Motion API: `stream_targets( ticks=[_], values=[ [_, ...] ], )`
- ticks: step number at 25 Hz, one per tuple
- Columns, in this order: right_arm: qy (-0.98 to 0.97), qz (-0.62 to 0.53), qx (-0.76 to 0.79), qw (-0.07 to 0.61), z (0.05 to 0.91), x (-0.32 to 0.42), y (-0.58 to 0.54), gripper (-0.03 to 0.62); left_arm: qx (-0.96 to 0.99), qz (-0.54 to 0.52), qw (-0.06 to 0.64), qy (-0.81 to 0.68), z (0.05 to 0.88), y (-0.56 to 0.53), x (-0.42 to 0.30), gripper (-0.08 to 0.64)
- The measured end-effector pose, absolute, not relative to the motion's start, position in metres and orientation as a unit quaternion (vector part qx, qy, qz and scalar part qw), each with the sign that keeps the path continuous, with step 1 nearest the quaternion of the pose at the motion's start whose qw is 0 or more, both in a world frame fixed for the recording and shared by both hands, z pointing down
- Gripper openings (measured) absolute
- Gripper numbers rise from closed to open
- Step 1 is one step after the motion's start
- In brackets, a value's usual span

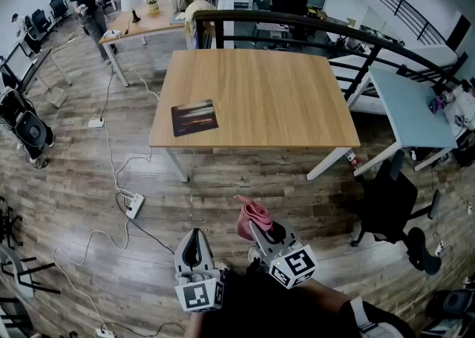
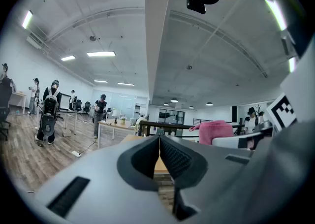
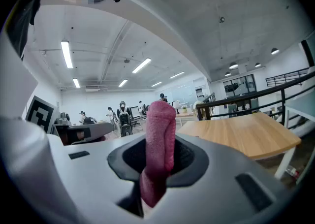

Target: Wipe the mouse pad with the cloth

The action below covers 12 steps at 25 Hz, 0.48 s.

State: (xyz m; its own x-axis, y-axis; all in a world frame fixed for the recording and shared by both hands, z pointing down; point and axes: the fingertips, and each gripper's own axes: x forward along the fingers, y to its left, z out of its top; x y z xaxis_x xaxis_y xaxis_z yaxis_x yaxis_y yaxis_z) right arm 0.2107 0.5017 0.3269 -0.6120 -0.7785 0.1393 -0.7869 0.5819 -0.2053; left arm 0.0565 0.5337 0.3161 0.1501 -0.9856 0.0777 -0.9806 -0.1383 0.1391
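The table (image 1: 260, 95) stands well ahead of both grippers. Only the head view shows the mouse pad (image 1: 194, 117). It lies flat near the table's front-left corner, with its long axis roughly along the front edge and slightly skewed. The left gripper (image 2: 159, 156) has its jaws closed together with nothing between them, which is readable only in its own view. The right gripper (image 3: 158, 159) is clamped on the pink cloth (image 3: 160, 139). The cloth is a folded strip with its long axis along the jaws, and its free end projects past the tips toward the table.
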Motion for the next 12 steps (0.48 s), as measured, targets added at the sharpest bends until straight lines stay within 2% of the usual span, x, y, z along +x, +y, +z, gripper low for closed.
stream_targets(
  ticks=[12],
  values=[
    [-0.888,0.131,0.44,0.016,0.3292,0.2098,0.4994,0.087,0.758,-0.046,0.083,-0.645,0.3058,0.5264,0.0602,0.023]
  ],
)
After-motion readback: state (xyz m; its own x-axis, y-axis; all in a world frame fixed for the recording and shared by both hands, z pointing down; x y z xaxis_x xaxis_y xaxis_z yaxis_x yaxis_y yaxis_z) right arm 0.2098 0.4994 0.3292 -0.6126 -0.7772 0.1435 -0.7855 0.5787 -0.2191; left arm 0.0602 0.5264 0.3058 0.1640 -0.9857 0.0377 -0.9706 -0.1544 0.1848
